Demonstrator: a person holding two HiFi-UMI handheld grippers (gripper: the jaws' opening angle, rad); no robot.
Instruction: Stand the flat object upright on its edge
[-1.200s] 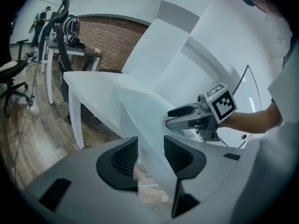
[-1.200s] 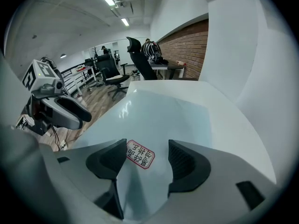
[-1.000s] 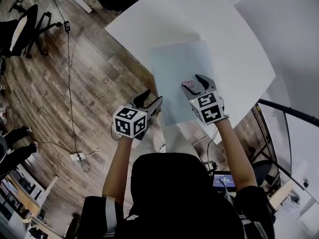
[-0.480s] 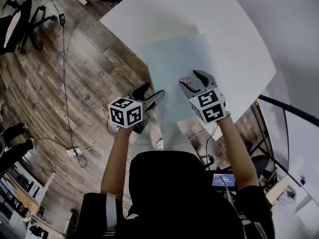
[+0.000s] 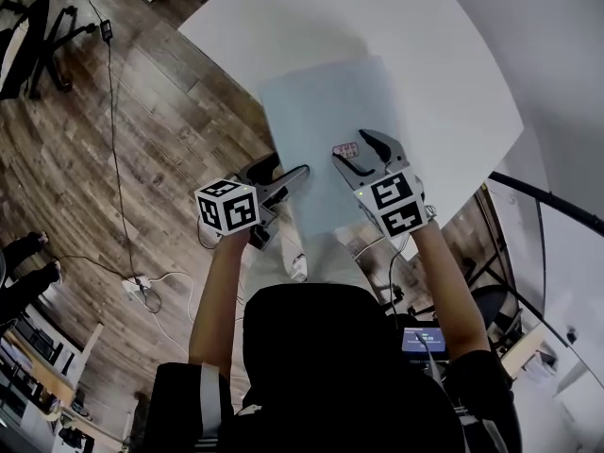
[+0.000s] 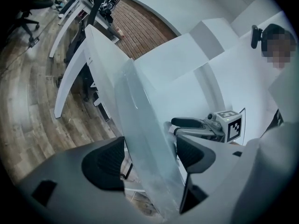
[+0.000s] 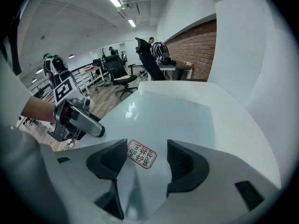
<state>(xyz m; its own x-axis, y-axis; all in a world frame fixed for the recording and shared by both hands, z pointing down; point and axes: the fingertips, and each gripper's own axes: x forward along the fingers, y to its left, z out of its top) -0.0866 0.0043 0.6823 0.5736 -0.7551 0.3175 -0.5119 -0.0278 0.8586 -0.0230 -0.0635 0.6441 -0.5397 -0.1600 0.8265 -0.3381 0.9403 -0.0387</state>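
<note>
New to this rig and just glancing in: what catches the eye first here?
A pale translucent sheet overhangs the near edge of the white table. The jaws of the left gripper, which have just been opening, straddle the sheet's near-left edge without pressing. The right gripper stands open over a red-bordered label on the sheet.

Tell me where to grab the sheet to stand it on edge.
Take the sheet by its near-left edge, where it seems to jut past the table rim, coming in from the left with one jaw above and one below. It lies flat, so only that overhang offers both faces to clamp.
</note>
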